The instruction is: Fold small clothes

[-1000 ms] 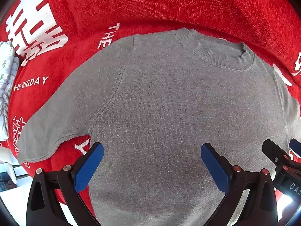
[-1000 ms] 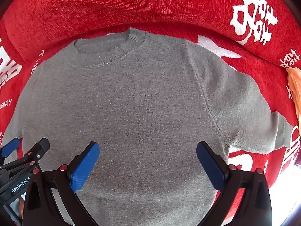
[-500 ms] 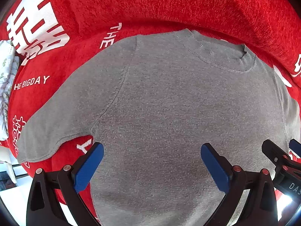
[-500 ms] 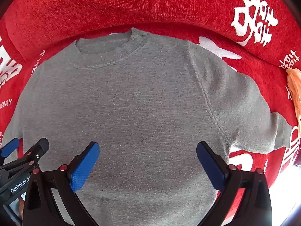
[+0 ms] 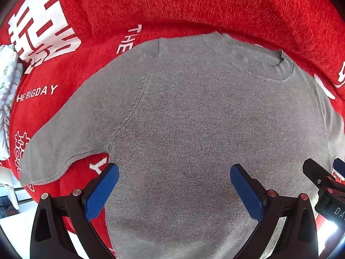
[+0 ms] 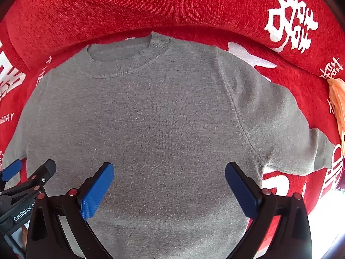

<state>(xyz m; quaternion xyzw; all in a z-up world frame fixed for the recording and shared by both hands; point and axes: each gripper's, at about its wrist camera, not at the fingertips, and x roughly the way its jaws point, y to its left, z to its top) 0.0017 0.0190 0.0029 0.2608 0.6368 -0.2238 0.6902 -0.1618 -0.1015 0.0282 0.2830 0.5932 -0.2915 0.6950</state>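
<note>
grey knit sweater [image 5: 194, 129] lying flat and face up on a red plush blanket [image 5: 194, 6], its ribbed round collar [image 5: 258, 64] at the far edge and both short sleeves spread outward. the blanket carries white printed characters and the english words "the bigday" [image 5: 36, 92] to the left of the garment.

from the left wrist view, the left gripper [image 5: 174, 185] hovers over the lower chest of the sweater with its two blue-padded fingers [image 5: 101, 191] spread wide apart, gripping nothing. the sweater's left sleeve [image 5: 60, 146] stretches out toward the left edge, its cuff lying on the blanket. a pale floral cloth [image 5: 7, 86] shows at the far left rim. part of the other tool pokes in at the lower right.

from the right wrist view, the right gripper [image 6: 169, 185] is likewise spread wide over the sweater's lower body [image 6: 161, 129], its blue fingers [image 6: 96, 191] apart with nothing between them. whether the fingertips touch the fabric cannot be told. the right sleeve [image 6: 291, 133] reaches toward the right edge, where an orange cloth [image 6: 338, 101] sits on the blanket. the left tool's tip appears at the lower left.
</note>
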